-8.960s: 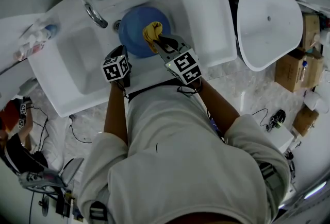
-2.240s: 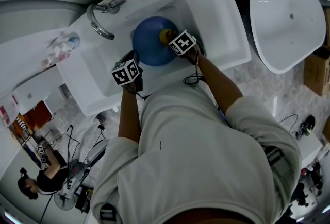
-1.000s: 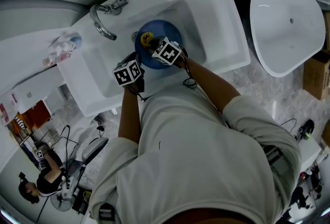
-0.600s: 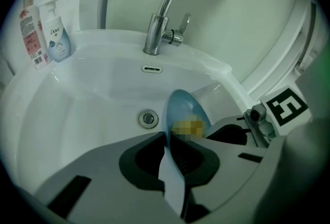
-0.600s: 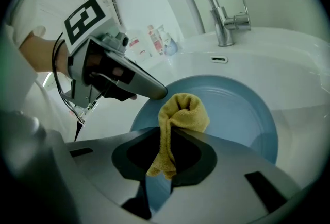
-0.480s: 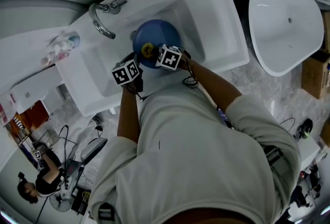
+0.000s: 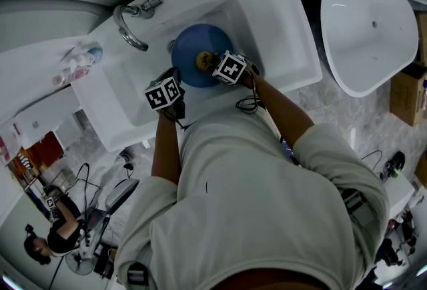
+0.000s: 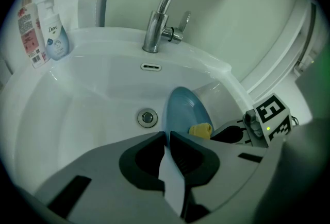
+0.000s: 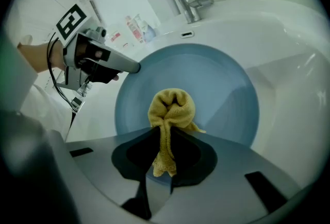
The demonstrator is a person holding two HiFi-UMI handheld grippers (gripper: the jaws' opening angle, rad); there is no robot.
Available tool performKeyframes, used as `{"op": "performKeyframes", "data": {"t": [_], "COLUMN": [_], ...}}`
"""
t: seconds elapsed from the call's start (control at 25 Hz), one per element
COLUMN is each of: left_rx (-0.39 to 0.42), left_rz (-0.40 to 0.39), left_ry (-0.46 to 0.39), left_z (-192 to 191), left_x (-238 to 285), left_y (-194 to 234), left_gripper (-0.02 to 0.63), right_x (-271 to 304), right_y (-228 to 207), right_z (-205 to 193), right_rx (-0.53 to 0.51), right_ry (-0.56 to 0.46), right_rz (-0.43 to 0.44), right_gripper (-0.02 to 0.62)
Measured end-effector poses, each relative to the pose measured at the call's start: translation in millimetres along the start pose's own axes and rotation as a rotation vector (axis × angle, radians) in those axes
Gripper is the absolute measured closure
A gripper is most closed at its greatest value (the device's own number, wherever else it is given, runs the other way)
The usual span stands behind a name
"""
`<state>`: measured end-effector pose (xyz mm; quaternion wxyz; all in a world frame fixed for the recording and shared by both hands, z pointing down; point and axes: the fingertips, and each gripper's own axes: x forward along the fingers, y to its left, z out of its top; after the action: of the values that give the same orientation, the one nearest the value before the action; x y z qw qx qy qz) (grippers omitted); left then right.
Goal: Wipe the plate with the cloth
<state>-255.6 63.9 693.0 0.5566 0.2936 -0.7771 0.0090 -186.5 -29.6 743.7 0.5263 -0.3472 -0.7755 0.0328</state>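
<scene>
Forearms [image 7: 280,105] bare, both stretched forward and down; left gripper [image 8: 166,136] — jaws pinched together on the rim of the plate [image 8: 180,109], which stands edge-on; right gripper [image 9: 164,133] — jaws clamped on the cloth [image 9: 171,107], angled leftward, tips near the left gripper's

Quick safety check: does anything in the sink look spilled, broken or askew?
Nothing stands out. The blue plate stands on edge, but the left gripper grips its rim while the right gripper holds the yellow cloth against it.
</scene>
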Motion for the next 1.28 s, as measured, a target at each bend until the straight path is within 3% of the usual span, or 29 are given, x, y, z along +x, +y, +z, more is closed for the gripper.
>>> {"op": "performKeyframes", "data": {"t": [0.28,0.6,0.84,1.28], "left_rx": [0.007,0.01,0.012,0.014], "left_rz": [-0.004,-0.014,-0.015,-0.026], "left_ry": [0.007,0.013,0.021,0.023], "left_z": [-1,-3,-4,-7], "left_x": [1,3,2,4], "left_y": [-2,-7,-9,-13], "left_gripper": [0.558,0.557,0.554,0.554], "right_x": [-13,-14,-10,2], "right_y": [-41,-71,-69,-19], "right_z": [-9,0,24,71], "right_rx": [0.228,0.285,0.264,0.122], "right_ry": [0.0,-0.021,-0.073,-0.174], "right_rz": [-0.125,-0.264,-0.247,-0.127], "right_gripper": [0.537,0.537,0.537,0.537]}}
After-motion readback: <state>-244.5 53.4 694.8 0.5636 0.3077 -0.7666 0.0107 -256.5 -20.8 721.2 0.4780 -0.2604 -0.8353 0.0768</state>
